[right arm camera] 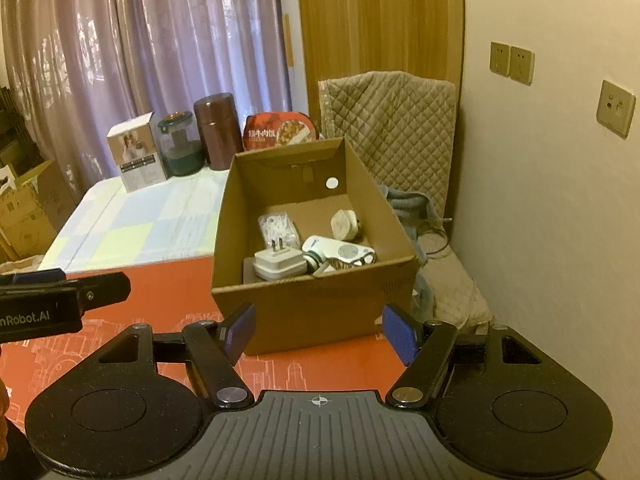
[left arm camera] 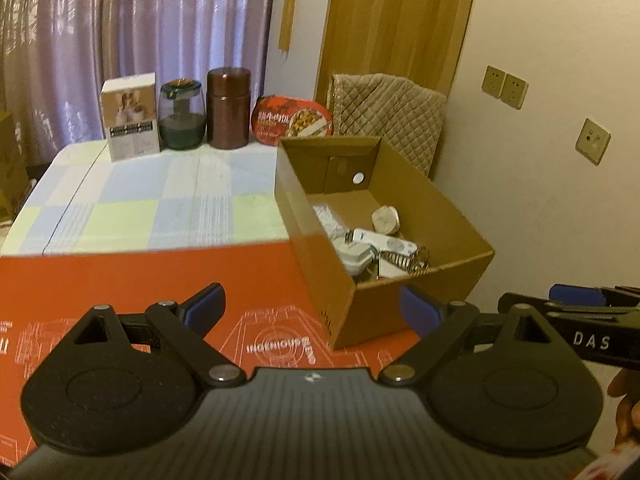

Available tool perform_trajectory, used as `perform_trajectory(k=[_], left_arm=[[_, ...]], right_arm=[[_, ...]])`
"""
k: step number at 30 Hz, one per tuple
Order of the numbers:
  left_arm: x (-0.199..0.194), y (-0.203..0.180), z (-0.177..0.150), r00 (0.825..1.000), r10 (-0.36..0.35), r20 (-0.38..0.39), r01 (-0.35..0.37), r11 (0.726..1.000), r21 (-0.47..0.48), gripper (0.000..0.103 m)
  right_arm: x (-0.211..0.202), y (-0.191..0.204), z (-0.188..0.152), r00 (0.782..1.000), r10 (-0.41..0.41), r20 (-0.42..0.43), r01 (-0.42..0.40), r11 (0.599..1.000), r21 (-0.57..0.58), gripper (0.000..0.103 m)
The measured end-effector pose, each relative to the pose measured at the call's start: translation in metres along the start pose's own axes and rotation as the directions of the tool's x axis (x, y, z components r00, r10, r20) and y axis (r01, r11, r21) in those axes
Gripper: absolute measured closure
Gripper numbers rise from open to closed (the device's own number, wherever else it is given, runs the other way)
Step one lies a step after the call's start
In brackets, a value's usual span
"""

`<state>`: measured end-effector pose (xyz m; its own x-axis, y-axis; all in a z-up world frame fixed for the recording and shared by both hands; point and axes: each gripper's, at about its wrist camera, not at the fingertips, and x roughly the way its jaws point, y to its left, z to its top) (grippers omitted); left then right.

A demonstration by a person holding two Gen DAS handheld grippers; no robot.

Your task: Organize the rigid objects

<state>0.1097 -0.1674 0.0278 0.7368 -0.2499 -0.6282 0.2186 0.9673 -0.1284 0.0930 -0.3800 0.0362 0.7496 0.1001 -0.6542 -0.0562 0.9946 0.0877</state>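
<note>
An open cardboard box (left arm camera: 448, 276) (right arm camera: 312, 312) stands on a red board at the table's right side. Inside lie a white plug adapter (right arm camera: 278, 262), a white oblong device (right arm camera: 340, 250), a round beige plug (right arm camera: 344, 224), a clear packet (right arm camera: 276, 224) and some wire clips (left arm camera: 404, 260). My left gripper (left arm camera: 312, 312) hangs open over the red board, just left of the box's near corner, nothing between its blue pads. My right gripper (right arm camera: 318, 332) is open too, in front of the box's near wall, empty. Each gripper shows at the edge of the other's view.
At the table's far edge stand a white carton (left arm camera: 130, 116), a glass jar (left arm camera: 181, 114), a brown canister (left arm camera: 228, 108) and a red food bowl (left arm camera: 294, 120). A quilted chair (right arm camera: 392, 120) sits behind the box, against the right wall. Cardboard boxes (right arm camera: 24, 208) stand at left.
</note>
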Motion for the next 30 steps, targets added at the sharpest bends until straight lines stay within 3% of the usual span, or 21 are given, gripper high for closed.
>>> perform_trajectory(k=[11, 30], left_arm=[[-0.011, 0.004, -0.018, 0.999, 0.009, -0.036, -0.01, 1.0, -0.026, 0.011], [-0.012, 0.008, -0.023, 0.999, 0.016, -0.048, -0.018, 0.999, -0.049, 0.011]], right_arm=[[-0.005, 0.006, -0.013, 0.999, 0.007, -0.031, -0.008, 1.0, -0.023, 0.033], [-0.004, 0.015, -0.021, 0.998, 0.021, -0.051, -0.023, 0.999, -0.035, 0.032]])
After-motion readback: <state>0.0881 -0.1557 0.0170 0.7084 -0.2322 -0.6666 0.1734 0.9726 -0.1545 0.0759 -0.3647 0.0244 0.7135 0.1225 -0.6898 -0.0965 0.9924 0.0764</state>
